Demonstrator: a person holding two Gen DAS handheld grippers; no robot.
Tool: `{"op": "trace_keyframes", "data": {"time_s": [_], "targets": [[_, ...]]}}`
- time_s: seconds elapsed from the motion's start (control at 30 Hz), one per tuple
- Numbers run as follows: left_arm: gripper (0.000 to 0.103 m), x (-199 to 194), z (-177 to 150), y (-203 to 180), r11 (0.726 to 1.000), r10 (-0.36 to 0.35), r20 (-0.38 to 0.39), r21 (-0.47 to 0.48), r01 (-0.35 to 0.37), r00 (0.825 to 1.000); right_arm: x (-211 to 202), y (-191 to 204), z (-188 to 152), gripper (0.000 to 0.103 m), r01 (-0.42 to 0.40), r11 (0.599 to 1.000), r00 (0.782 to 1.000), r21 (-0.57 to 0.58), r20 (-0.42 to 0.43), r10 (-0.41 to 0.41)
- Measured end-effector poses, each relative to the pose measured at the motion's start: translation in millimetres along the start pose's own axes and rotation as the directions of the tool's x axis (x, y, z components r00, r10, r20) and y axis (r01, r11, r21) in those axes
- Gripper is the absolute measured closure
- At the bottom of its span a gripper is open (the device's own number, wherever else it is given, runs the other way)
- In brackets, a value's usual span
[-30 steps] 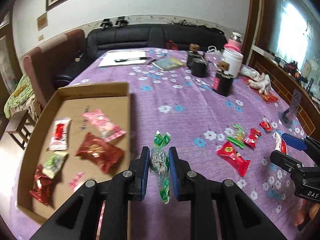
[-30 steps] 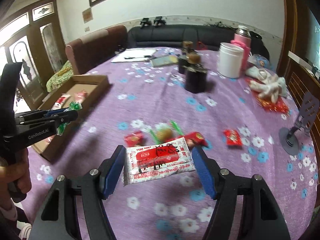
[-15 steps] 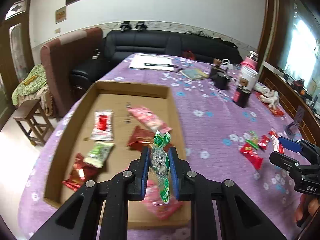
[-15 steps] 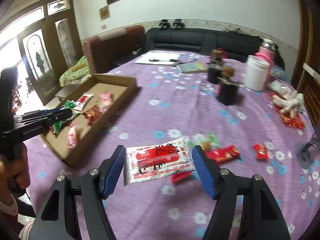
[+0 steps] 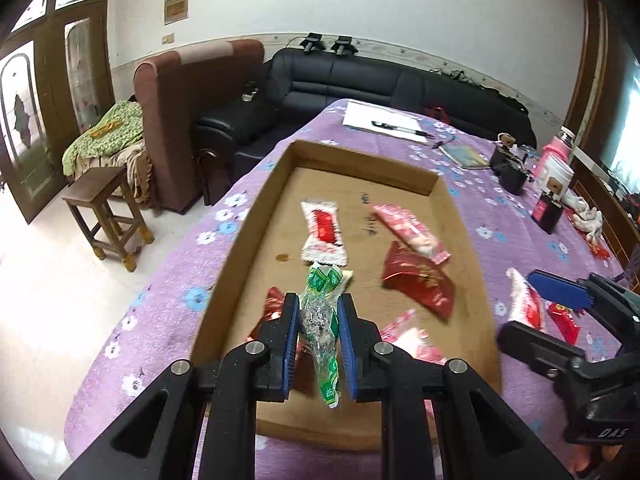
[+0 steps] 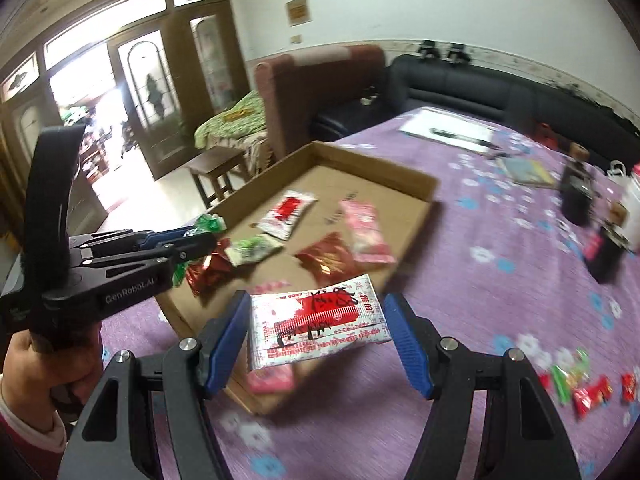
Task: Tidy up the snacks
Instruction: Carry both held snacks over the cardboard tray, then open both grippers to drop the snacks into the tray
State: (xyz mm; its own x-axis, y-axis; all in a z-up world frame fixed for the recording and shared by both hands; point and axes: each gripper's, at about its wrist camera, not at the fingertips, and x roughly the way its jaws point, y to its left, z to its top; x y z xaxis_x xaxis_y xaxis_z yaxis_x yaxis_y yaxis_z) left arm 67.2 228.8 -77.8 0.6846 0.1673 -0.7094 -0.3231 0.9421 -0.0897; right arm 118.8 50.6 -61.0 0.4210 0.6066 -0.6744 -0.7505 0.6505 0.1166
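Observation:
My left gripper (image 5: 318, 330) is shut on a green-and-clear candy wrapper (image 5: 322, 322) and holds it above the near end of the shallow cardboard box (image 5: 364, 162). It also shows in the right wrist view (image 6: 192, 242). My right gripper (image 6: 318, 334) is shut on a white-and-red snack packet (image 6: 318, 322) and hovers over the box's (image 6: 376, 166) near right corner. It also shows in the left wrist view (image 5: 532, 312). Several snack packets lie in the box, among them a dark red one (image 5: 420, 280) and a pink one (image 5: 410, 230).
Loose candies (image 6: 580, 384) lie on the purple flowered tablecloth (image 6: 500, 280) to the right. Dark jars (image 5: 510, 170) and a white canister (image 5: 558, 172) stand at the far right. Paper with a pen (image 5: 384, 122) lies at the far end. A wooden stool (image 5: 106, 212) stands left of the table.
Both grippers have moved left toward the box with their snacks still held. The left one now hangs over the box's near end, the right one over its near right corner.

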Motion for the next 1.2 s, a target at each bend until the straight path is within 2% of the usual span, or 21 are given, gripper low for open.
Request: {"op": "trace_keyframes", "data": {"time_s": [0.4,1.2], "targets": [[0.083,14,-4,13,1.000,0.014,-0.031,-0.020,-0.015,0.999,44,13,11,0.034,0.000,1.000,0.999,-0.031,-0.053,-0.002],[0.083,10,-2,10,0.999,0.040,-0.020,-0.008,-0.041,0.999,54,12,12,0.032,0.042,0.998,0.996,-0.035,-0.078,-0.045]]}}
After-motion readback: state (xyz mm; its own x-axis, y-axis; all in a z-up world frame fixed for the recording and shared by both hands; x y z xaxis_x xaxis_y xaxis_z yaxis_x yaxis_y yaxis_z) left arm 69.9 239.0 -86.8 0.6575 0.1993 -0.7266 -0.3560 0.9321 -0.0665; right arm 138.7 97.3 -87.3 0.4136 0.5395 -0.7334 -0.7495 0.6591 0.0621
